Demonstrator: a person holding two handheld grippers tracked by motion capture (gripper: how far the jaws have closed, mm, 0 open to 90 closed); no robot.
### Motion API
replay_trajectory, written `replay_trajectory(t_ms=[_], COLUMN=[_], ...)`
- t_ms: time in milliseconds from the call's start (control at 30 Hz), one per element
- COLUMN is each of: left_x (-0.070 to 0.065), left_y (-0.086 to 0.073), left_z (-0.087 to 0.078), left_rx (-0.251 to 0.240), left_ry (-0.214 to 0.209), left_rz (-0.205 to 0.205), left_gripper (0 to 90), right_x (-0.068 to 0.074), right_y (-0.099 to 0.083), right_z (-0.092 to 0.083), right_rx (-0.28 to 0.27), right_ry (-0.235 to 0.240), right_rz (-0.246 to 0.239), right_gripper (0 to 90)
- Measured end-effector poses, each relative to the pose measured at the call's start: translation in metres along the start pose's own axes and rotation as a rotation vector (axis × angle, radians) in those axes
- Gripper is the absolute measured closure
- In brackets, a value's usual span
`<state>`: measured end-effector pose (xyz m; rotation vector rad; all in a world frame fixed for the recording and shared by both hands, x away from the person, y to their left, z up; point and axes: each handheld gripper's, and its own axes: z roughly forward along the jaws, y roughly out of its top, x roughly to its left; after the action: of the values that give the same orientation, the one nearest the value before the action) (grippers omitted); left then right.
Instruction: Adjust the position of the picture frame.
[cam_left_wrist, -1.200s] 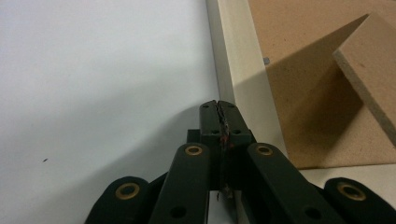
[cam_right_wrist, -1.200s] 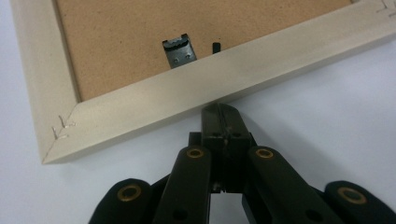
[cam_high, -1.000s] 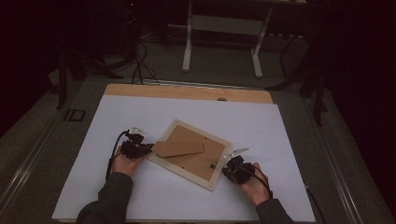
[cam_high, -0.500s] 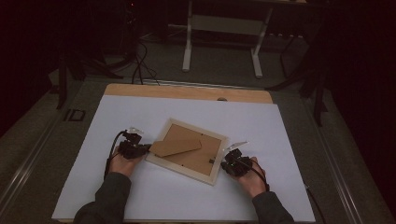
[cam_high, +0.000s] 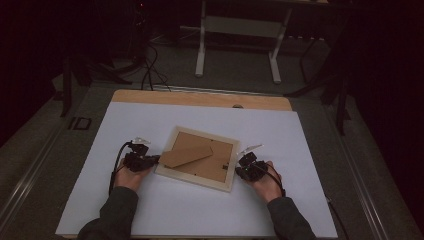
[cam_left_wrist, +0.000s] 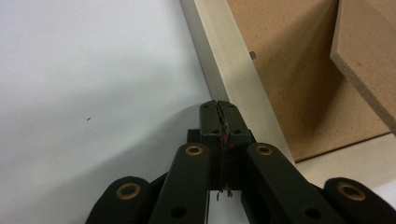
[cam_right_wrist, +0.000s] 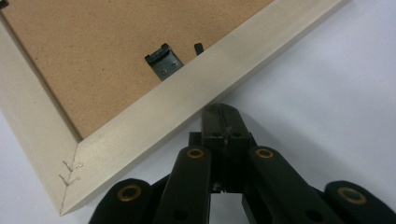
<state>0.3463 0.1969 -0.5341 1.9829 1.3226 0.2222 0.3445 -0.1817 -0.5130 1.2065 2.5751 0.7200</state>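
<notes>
Both of my tongs are pressed together with nothing between them. Left gripper (cam_high: 150, 161) sits with its tip against the left edge of the picture frame (cam_high: 169, 174), and right gripper (cam_high: 242, 166) noses against the frame's right edge. That frame lies face down (brown backing (cam_high: 212, 162) up, its stand flap (cam_high: 186, 155) raised a little) near the middle of the white table (cam_high: 300, 175), slightly skewed, between my two hands.
</notes>
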Motion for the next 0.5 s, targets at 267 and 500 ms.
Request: replay_trajectory(t_ms=[267,500], left_x=[0.000,0.000], left_y=[-0.003,-0.004], left_z=[-0.002,-0.003], left_rx=[-0.007,-0.015], left_ry=[0.015,0.026], left_rz=[-0.011,-0.020], left_gripper=[90.0,90.0], right_x=[-0.005,-0.008], right_y=[0.010,0.015], right_z=[0.006,0.010], right_rx=[-0.007,-0.014], right_ry=[-0.012,-0.022], right_rz=[0.002,-0.001], right_gripper=[90.0,90.0])
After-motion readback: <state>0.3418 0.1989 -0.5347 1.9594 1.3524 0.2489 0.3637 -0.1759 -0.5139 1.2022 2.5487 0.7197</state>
